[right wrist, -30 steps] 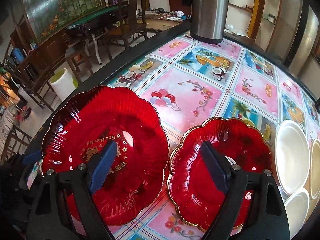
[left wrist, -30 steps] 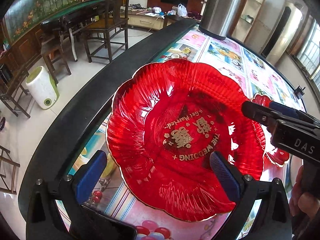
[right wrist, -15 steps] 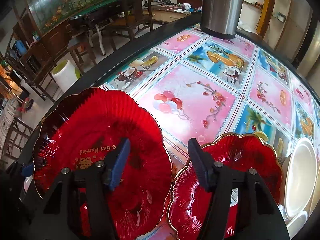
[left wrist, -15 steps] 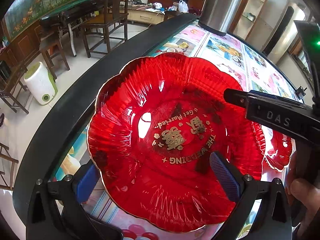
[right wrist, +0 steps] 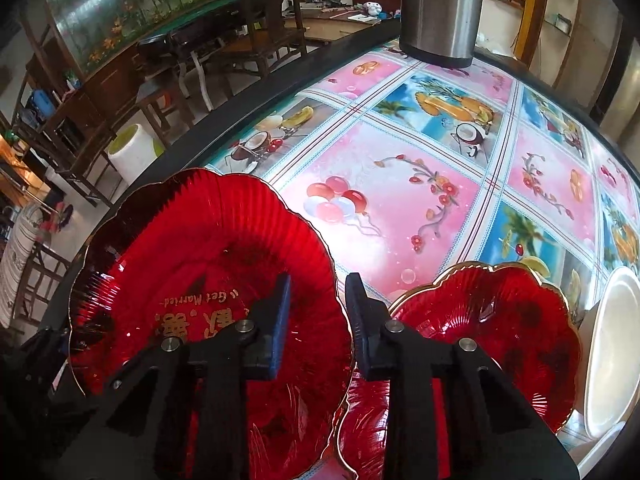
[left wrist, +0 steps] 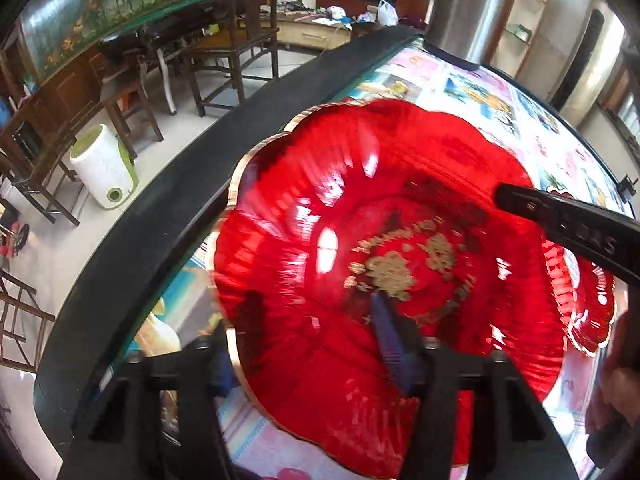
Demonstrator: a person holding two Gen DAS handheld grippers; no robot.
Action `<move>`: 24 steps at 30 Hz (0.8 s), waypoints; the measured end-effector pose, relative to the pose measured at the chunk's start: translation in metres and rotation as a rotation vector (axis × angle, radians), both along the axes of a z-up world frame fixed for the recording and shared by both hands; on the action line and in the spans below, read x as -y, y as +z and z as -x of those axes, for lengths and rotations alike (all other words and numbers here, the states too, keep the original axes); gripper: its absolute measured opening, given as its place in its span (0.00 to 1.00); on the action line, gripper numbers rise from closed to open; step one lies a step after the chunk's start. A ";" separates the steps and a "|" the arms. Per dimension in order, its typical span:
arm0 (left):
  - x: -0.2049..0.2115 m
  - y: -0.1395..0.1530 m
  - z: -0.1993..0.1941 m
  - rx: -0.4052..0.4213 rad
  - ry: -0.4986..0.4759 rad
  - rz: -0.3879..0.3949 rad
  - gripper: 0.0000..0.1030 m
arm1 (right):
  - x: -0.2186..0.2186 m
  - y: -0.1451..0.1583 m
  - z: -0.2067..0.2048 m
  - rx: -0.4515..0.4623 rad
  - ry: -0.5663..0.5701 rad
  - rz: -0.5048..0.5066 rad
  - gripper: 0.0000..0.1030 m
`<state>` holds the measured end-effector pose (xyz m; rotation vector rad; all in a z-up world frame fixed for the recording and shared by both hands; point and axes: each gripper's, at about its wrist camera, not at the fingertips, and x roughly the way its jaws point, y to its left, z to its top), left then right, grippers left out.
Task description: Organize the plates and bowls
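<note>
Left claw (left wrist: 308, 344) closing astride our big red plate's (left wrist: 384, 264) near rim; right claw (right wrist: 316, 316) closing on its far rim. Ribbed, scalloped, gilt-edged plastic, on the desk (right wrist: 392, 184) edge.

wooden chairs (left wrist: 236, 52), pale tiled floor (left wrist: 60, 264)

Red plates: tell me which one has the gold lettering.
The larger red plate, at the table's dark edge, with "Get Married" in gold at its centre. The smaller red plate beside the white dishes shows no lettering.
</note>
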<state>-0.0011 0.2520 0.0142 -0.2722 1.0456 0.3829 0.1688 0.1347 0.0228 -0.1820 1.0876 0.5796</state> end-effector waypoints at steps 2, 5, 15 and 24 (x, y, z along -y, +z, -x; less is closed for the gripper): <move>-0.003 0.001 0.001 0.011 0.014 -0.012 0.35 | 0.003 0.000 0.001 0.004 -0.015 0.004 0.27; -0.007 0.002 0.001 0.020 0.012 -0.004 0.27 | 0.008 0.001 0.004 0.007 -0.037 -0.003 0.27; -0.012 0.013 0.015 0.047 0.005 0.012 0.22 | 0.016 0.014 0.031 0.040 -0.047 -0.028 0.27; -0.004 0.020 0.042 0.064 -0.039 0.030 0.22 | 0.035 0.029 0.072 0.078 -0.049 -0.057 0.27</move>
